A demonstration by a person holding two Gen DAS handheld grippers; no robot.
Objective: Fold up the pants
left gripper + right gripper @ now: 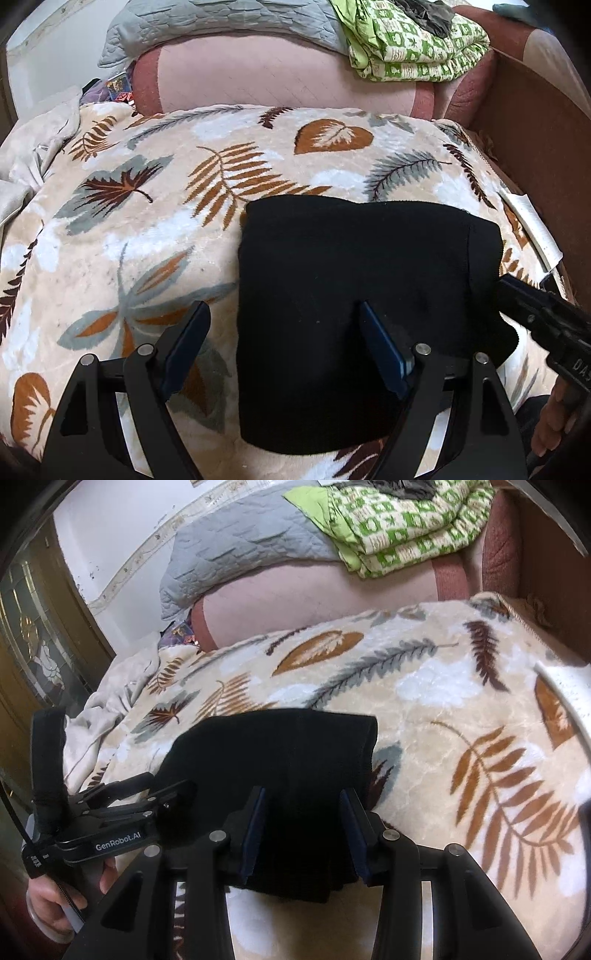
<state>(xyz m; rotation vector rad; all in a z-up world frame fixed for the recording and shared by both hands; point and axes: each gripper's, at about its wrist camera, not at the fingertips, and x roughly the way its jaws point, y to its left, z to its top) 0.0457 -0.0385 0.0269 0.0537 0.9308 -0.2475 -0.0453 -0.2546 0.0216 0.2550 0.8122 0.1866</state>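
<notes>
The black pants [351, 280] lie folded into a compact rectangle on a leaf-patterned blanket [147, 221]. My left gripper [282, 325] is open, its jaws straddling the pants' left edge, one finger over the blanket and one over the cloth. My right gripper [303, 812] is open just above the near right part of the pants [273, 753], holding nothing. The right gripper also shows at the right edge of the left wrist view [517, 295], at the pants' right side. The left gripper shows in the right wrist view [162, 790], held by a hand.
A pink bolster cushion [277, 77] lies behind the blanket, with a grey quilt [221, 22] and a green patterned cloth [417, 44] on it. A brown wooden bed side [535, 140] runs along the right. A door [29, 646] stands at far left.
</notes>
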